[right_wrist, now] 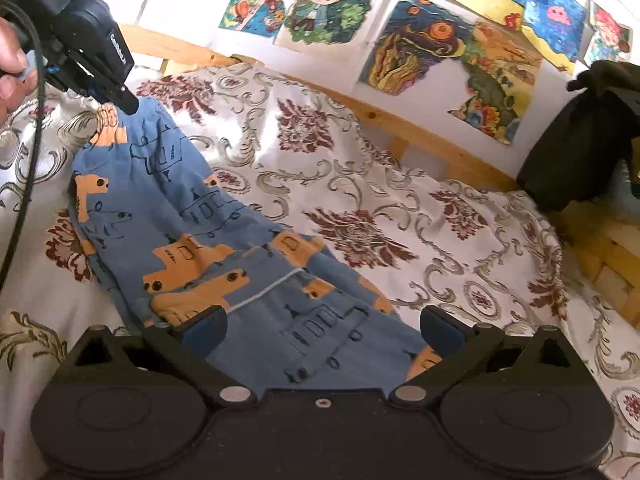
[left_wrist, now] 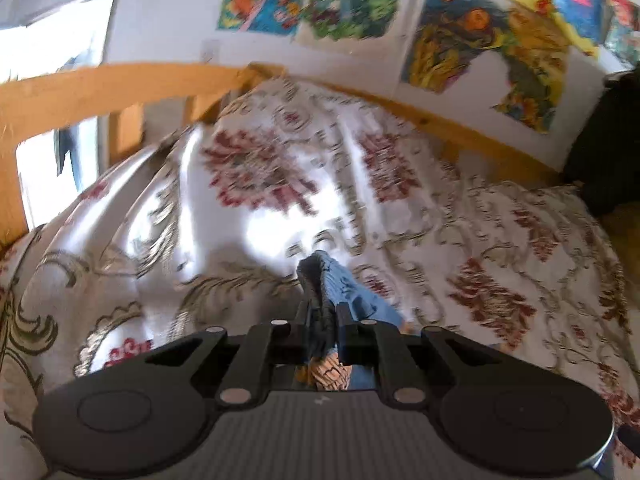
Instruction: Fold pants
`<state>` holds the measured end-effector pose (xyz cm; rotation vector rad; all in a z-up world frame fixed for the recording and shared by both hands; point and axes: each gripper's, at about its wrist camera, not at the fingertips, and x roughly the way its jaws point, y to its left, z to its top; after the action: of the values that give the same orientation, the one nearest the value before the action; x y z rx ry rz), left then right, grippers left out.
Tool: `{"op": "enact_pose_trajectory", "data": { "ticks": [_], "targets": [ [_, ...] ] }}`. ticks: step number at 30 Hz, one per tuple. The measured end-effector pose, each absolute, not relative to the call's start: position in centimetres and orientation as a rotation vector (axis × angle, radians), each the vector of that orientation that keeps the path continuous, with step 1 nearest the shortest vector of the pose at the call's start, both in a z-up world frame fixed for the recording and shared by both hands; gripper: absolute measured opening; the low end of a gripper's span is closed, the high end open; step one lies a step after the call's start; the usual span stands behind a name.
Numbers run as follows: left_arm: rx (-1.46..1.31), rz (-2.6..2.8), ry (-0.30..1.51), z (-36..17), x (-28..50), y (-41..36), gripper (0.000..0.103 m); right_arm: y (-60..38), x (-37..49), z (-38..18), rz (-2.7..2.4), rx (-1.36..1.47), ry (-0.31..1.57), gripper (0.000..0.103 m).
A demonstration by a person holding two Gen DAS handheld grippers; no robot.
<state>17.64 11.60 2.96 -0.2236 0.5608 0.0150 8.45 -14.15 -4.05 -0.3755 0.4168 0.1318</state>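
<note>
Blue pants (right_wrist: 224, 248) with orange vehicle prints lie stretched across a floral bedspread (right_wrist: 360, 184), running from the upper left down toward my right gripper. My left gripper (left_wrist: 324, 312) is shut on a bunched edge of the pants (left_wrist: 340, 284), which stick up between its fingers. In the right wrist view the same left gripper (right_wrist: 130, 106) pinches the far end of the pants, lifted slightly, with a person's hand (right_wrist: 12, 68) holding it. My right gripper (right_wrist: 322, 326) is open, its fingers spread over the near part of the pants.
A wooden bed frame (right_wrist: 420, 136) runs along the wall behind the bedspread. Colourful drawings (right_wrist: 452, 52) hang on the wall. A dark bag or garment (right_wrist: 580, 136) sits at the right end of the bed. A cable (right_wrist: 32, 128) hangs from the left gripper.
</note>
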Motion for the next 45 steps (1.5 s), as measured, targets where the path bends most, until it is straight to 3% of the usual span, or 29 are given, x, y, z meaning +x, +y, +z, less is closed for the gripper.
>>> {"op": "enact_pose_trajectory", "data": {
  "ticks": [15, 21, 27, 31, 38, 42, 45],
  "targets": [
    [-0.156, -0.296, 0.481, 8.6, 13.5, -2.8, 0.012, -24.7, 5.5, -2.1, -0.083, -0.254, 0.368, 0.102],
    [-0.081, -0.491, 0.549, 6.0, 11.6, -10.7, 0.012, -31.0, 4.7, -2.4, -0.19, -0.264, 0.413, 0.102],
    [0.067, -0.559, 0.675, -0.2, 11.0, -16.9, 0.013, -35.6, 3.6, -2.9, -0.301, -0.187, 0.452, 0.102],
    [0.021, -0.612, 0.746, -2.5, 10.8, -17.2, 0.004, -36.0, 3.2, -3.3, -0.303, -0.167, 0.464, 0.102],
    [0.049, -0.667, 0.688, -1.5, 9.0, -16.9, 0.005, -34.9, 3.9, -3.1, -0.278, -0.166, 0.466, 0.102],
    [0.124, -0.623, 0.66, -1.1, 8.7, -14.3, 0.014, -34.3, 4.5, -2.9, -0.226, -0.143, 0.478, 0.102],
    [0.149, -0.624, 0.66, -1.7, 8.5, -12.2, 0.035, -33.8, 5.8, -2.9, -0.125, -0.069, 0.508, 0.102]
  ]
}}
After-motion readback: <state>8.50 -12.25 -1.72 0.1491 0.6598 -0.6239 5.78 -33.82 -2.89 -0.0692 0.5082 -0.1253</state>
